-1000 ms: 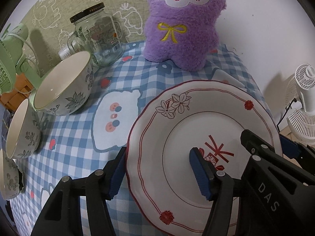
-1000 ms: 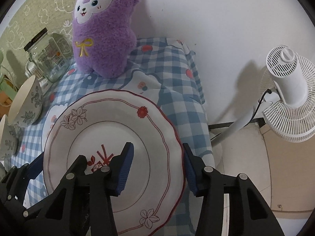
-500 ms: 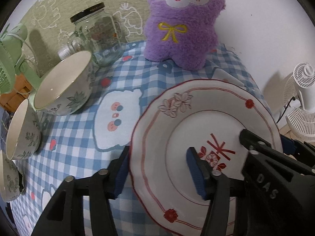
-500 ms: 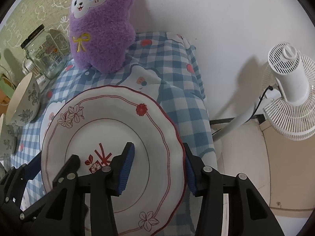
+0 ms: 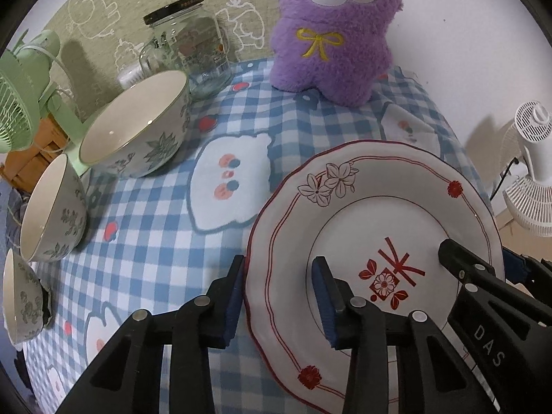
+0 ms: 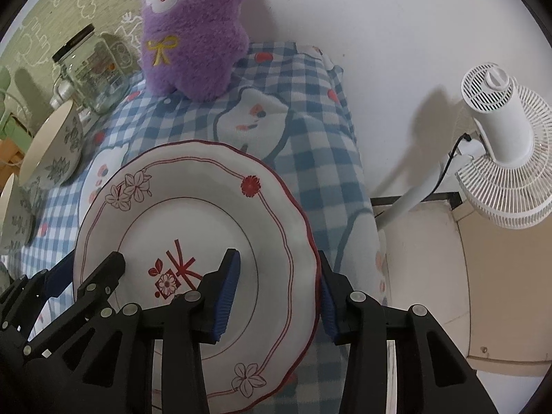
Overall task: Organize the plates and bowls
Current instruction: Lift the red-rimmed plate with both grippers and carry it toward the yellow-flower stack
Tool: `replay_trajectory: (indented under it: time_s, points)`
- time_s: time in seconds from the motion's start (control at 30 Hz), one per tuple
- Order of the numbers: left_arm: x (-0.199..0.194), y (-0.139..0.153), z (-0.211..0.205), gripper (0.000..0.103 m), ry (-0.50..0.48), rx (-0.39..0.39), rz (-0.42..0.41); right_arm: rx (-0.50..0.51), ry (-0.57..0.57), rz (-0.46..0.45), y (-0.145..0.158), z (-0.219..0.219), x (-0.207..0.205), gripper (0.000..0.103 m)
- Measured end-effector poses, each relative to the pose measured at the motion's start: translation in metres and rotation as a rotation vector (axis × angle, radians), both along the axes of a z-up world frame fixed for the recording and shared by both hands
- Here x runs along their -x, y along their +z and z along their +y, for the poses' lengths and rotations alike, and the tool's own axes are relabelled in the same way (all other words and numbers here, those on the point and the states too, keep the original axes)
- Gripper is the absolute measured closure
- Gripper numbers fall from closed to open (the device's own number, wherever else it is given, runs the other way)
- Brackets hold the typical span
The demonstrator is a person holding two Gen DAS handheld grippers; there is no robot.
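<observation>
The white scalloped ceramic plate with red line trim and flower motifs lies on the bench under a blue-and-white checked cloth, in front of the purple plush toy with a yellow bow and nearer the bench's edge than it. The coming move looks to turn on the two sets of tongs straddling opposite sides of this plate's rim: the left tongs bracket the side away from the white standing fan, and the right tongs bracket the side nearest that fan. The plate is round, so it has no long axis to line up; each hand sits equally close to its own edge.

The left tongs are closing, the rim between them: one blue-padded finger sits outside the plate's edge and the other rests over the inner well. Whether the pads already press the rim cannot be told. The right tongs are partly open and narrowing slightly, likewise one finger inside the well and one outside the rim, with a gap visible on the inner side.

Three white ceramic bowls with grey leaf prints stand in a row on the plate's far side from the fan, beside a clear glass jar with a black lid.
</observation>
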State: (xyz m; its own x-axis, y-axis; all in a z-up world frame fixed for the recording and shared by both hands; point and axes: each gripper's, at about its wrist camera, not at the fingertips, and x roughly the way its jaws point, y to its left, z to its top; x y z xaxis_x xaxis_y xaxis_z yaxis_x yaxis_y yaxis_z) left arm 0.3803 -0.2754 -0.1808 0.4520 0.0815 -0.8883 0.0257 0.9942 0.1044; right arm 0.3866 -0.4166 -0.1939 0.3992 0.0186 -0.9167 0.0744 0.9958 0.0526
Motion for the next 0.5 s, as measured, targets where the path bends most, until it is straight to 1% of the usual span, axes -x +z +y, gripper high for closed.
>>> replay_trajectory:
  time_s: [0.27, 0.5]
  points:
    - [0.019, 0.001, 0.008, 0.065, -0.011, -0.001, 0.016, 0.002, 0.001, 0.023, 0.0, 0.01, 0.023, 0.058]
    - [0.034, 0.003, 0.017, 0.065, 0.005, 0.007, 0.037, 0.004, 0.002, 0.038, 0.003, 0.02, 0.039, 0.058]
